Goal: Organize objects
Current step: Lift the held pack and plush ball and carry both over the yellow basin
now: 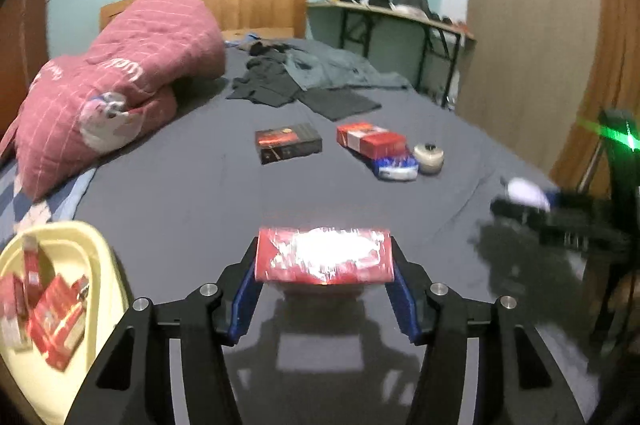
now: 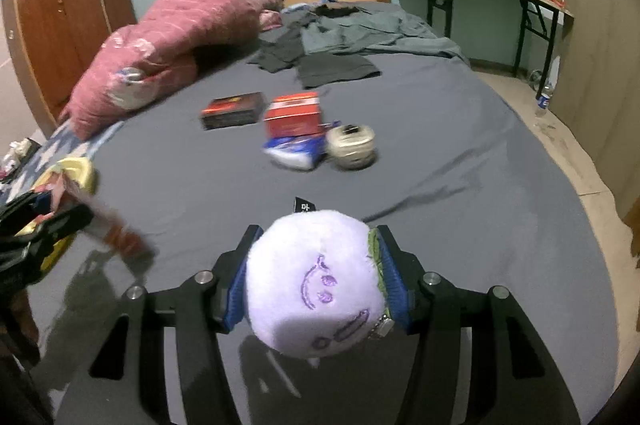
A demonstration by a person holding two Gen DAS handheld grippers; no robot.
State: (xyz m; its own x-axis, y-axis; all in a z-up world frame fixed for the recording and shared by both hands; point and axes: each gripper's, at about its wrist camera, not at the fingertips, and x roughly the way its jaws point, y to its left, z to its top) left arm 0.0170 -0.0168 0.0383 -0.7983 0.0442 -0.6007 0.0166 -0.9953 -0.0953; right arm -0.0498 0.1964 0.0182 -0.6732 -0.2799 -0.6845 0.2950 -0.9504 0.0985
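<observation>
Above the grey bed sheet (image 1: 168,185), the left gripper (image 1: 324,265) pinches a red glossy packet (image 1: 324,259) near a cream tray (image 1: 100,257) holding what look like similar red packets, while the right gripper (image 2: 316,273) squeezes a lilac plush ball (image 2: 312,281).

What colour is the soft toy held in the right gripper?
Pale lilac plush toy with darker purple stitching, clearest in the right wrist view.

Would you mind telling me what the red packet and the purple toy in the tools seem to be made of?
The red packet looks wrapped in glossy plastic film: a bright glare washes out its top. The purple toy looks like soft plush fabric, matte and fuzzy, with a stitched face; its filling cannot be seen.
</observation>
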